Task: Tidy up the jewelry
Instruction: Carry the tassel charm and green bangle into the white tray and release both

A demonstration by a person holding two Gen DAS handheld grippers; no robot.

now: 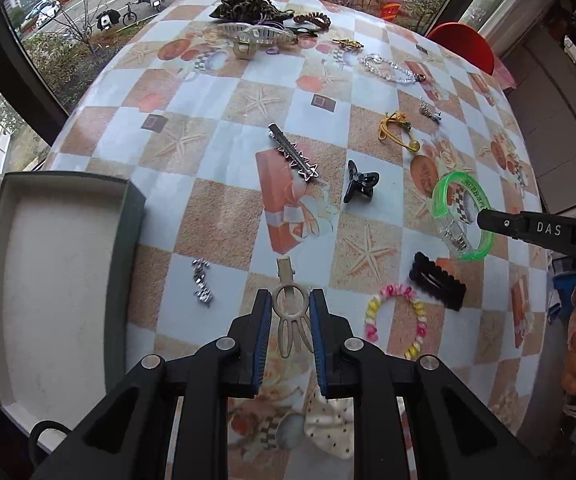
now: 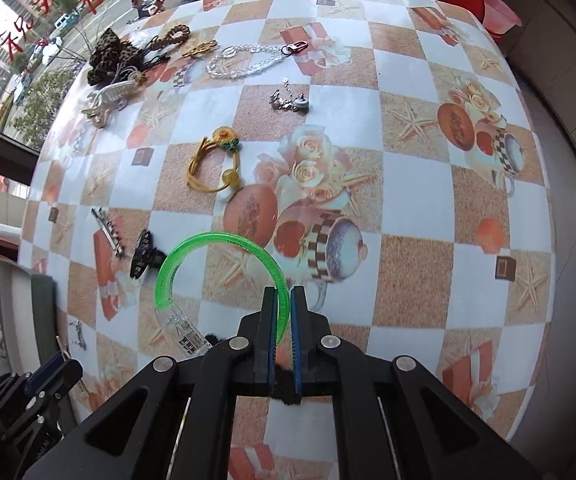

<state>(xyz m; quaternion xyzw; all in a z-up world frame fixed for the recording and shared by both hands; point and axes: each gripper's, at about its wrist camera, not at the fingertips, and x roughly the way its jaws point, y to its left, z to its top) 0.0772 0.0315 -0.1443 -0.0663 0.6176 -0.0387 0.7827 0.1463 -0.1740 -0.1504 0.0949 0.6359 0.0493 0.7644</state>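
Observation:
My left gripper (image 1: 289, 298) is shut on a beige rabbit-shaped hair clip (image 1: 290, 312), its beak pointing forward over the table. My right gripper (image 2: 283, 294) is shut on the rim of a green translucent bangle (image 2: 216, 268), which also shows in the left wrist view (image 1: 462, 216) with the right gripper (image 1: 484, 220) at its edge. An open grey box with a white inside (image 1: 56, 280) lies at the left; its edge shows in the right wrist view (image 2: 28, 312).
Scattered on the checked tablecloth: a silver star clip (image 1: 294, 156), a black claw clip (image 1: 360, 186), a black snap clip (image 1: 438, 280), a pastel bead bracelet (image 1: 396, 320), silver earrings (image 1: 202, 284), a yellow cord hair tie (image 2: 212, 164), a crystal chain (image 2: 248, 62), a leopard scrunchie (image 1: 248, 0).

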